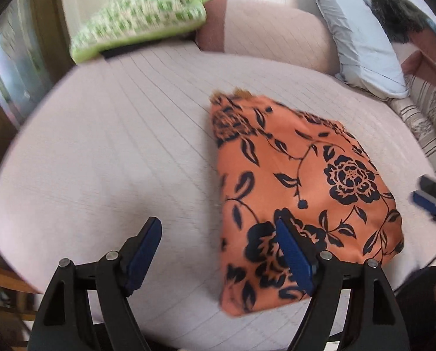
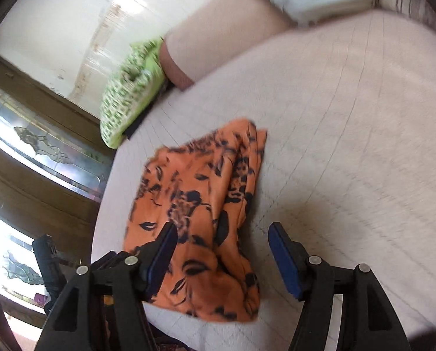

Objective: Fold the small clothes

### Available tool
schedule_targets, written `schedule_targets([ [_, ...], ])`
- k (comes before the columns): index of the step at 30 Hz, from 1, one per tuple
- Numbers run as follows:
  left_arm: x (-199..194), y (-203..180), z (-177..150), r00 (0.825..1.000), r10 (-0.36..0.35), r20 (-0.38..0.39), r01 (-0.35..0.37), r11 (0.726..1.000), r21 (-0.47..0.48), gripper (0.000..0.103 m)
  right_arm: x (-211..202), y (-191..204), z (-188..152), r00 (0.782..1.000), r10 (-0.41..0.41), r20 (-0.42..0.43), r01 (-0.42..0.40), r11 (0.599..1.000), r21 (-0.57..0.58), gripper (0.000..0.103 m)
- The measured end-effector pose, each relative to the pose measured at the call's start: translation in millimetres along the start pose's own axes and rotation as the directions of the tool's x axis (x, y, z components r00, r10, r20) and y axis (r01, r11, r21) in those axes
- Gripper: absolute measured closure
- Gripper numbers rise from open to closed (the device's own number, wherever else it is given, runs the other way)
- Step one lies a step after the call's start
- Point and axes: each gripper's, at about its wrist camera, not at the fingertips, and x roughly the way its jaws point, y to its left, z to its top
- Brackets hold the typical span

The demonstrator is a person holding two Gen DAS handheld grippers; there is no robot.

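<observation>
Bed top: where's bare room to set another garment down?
Bare bedspread left of the orange garment, up to the green pillow. Bare too on its other side in the right wrist view. Crowded along the blue pillow.

Both grippers — left gripper (image 1: 219,235), right gripper (image 2: 222,241) — look black-framed, with blue pads and silver pins.

Matt printed cloth garment (image 1: 300,187) lies on quilted (seemingly cotton) bedcover (image 1: 115,146).
</observation>
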Motion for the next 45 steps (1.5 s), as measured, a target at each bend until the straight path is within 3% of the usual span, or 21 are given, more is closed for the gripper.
schedule_targets([
  [2,-18,0,1,0.998,0.048,0.041,-0.048,0.999,0.006,0.014,-14,13,4,0.999,-0.017,0.039,0.018,0.999,-0.033,0.035],
  [10,-92,1,14,0.965,0.153,0.216,-0.158,0.987,0.006,0.009,-76,72,-4,0.985,-0.020,0.173,0.053,0.982,-0.184,0.034],
  [15,-126,-4,18,0.942,0.172,0.287,-0.178,0.984,-0.008,0.005,-101,100,-17,0.971,-0.049,0.235,0.111,0.959,-0.260,0.034],
  [25,-164,-5,22,0.920,0.208,0.331,-0.204,0.978,-0.048,0.004,-114,125,-37,0.951,-0.126,0.281,0.211,0.931,-0.297,0.034],
  [32,-177,-4,22,0.898,0.253,0.360,-0.246,0.967,-0.068,0.004,-118,142,-47,0.953,-0.098,0.286,0.196,0.921,-0.336,0.034],
  [37,-184,-8,19,0.872,0.300,0.387,-0.300,0.952,-0.062,0.002,-117,158,-52,0.956,-0.075,0.283,0.179,0.915,-0.362,0.034],
  [45,-194,-4,17,0.874,0.277,0.399,-0.272,0.960,-0.070,0.001,-111,175,-60,0.959,-0.066,0.276,0.178,0.898,-0.403,0.034],
])
